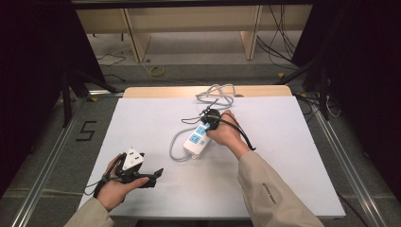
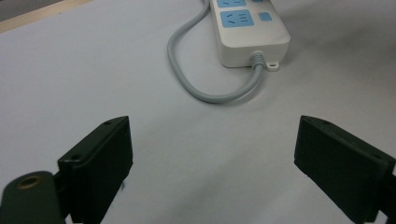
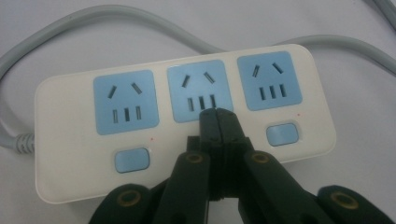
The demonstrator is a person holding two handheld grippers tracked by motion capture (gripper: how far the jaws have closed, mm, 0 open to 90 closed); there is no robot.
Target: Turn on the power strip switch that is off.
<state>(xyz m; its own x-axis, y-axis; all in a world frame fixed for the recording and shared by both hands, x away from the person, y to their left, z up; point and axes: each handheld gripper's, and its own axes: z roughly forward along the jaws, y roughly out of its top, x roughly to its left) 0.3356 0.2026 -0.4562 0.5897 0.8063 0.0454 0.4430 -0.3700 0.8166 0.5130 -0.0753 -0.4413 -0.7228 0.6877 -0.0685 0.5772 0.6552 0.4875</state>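
A white power strip (image 1: 197, 140) lies near the middle of the white table (image 1: 283, 156), its long axis running on a diagonal from the near left toward the far right. Its cord end points toward the person's near-left side, where the grey cable (image 2: 205, 88) leaves the short end, loops round the strip's left side and runs off to a coil at the far edge of the table. The face with three blue sockets (image 3: 201, 91) and blue switches (image 3: 132, 160) is turned upward. The right gripper (image 3: 217, 112) is pressed down on the strip, its jaws closed tight together with nothing between them, the tips resting at the lower edge of the middle socket where that socket's switch would sit. The left gripper (image 2: 212, 154) is held low over bare table at the near left, well apart from the strip, jaws spread wide and empty, aimed toward the strip's cord end.
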